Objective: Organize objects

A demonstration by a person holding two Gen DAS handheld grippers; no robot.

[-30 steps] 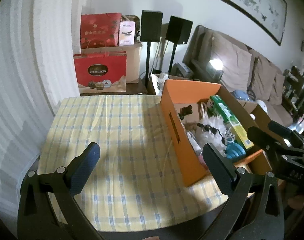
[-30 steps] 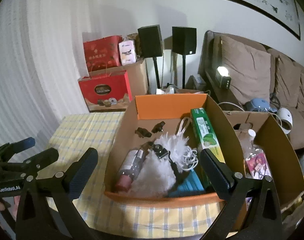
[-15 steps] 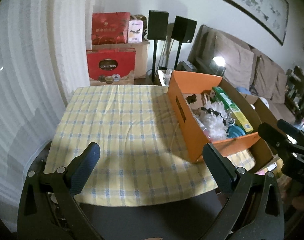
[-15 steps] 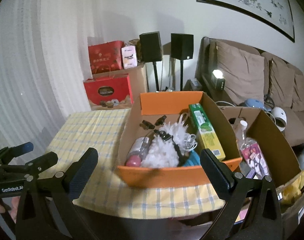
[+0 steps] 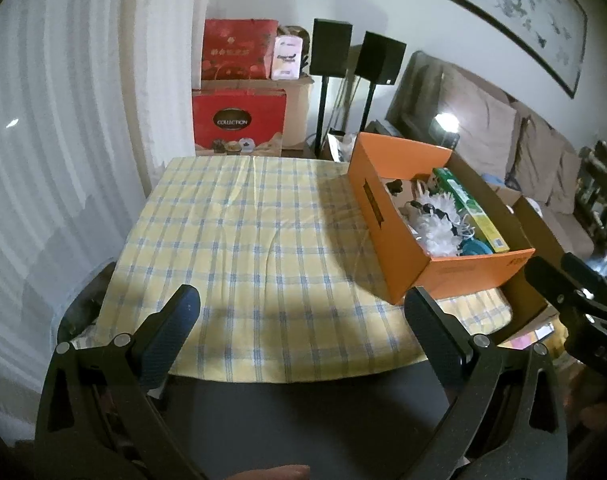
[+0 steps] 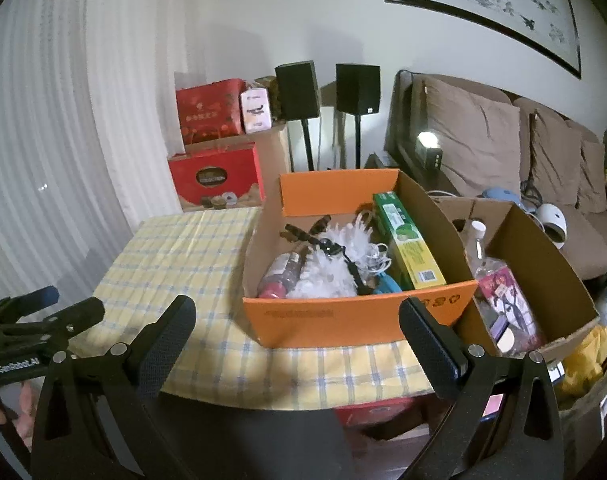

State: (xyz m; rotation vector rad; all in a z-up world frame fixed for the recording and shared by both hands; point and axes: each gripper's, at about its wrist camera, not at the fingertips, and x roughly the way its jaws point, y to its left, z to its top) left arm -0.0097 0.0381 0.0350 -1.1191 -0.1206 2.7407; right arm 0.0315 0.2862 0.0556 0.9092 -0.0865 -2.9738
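Observation:
An orange cardboard box [image 5: 387, 236] [image 6: 343, 316] stands on the right side of a table under a yellow checked cloth [image 5: 243, 240] [image 6: 171, 256]. Inside lie a green carton [image 6: 407, 248] [image 5: 469, 210], a white fluffy duster [image 6: 331, 272] [image 5: 435, 228], a pink-capped bottle [image 6: 281, 276], black clips [image 6: 303, 232] and a blue item [image 6: 387, 284]. My left gripper [image 5: 303, 320] is open, held back from the table's near edge, with nothing between its fingers. My right gripper [image 6: 297, 324] is open too, just in front of the box's near wall, holding nothing.
A brown cardboard box [image 6: 543, 264] with a clear bottle [image 6: 475, 240] and packets sits right of the table. Red gift boxes [image 5: 239, 120], two black speakers on stands [image 6: 297, 90] and a brown sofa [image 6: 503, 152] line the back. White curtains [image 5: 63, 120] hang at the left.
Both grippers have pulled back and risen away from the table, so the table's near edge and the dark floor below now show. Both stay open and empty.

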